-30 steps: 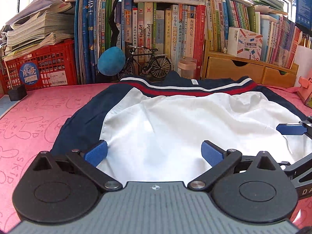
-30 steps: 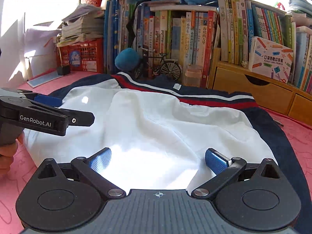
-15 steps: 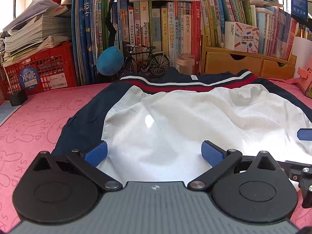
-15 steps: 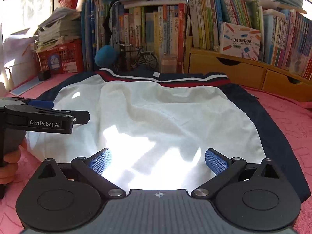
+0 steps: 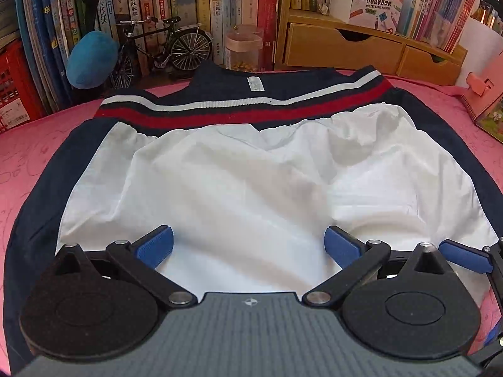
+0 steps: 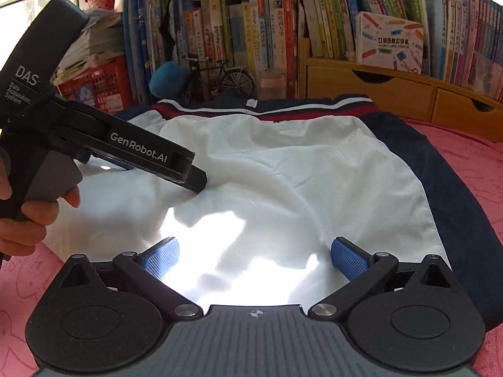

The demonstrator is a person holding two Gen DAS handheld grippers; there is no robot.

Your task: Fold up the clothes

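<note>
While the pink counter (image 5: 28,144) spreads beneath everything, we see the jacket (image 5: 239,182) lying flat ahead of both tongs, its white lining up and its striped collar at the far end. Our left tongs (image 5: 248,245) and right tongs (image 6: 254,256) both gape wide over its near hem, holding nothing.

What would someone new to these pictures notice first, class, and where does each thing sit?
The eye lands first on the white and navy jacket spread flat on the pink tablecloth, its red and white striped band at the far edge. Next come the open left hand-held gripper and right hand-held gripper, poised over the jacket's near edge. Behind stands a packed row of books, with a small model bicycle in front.
</note>
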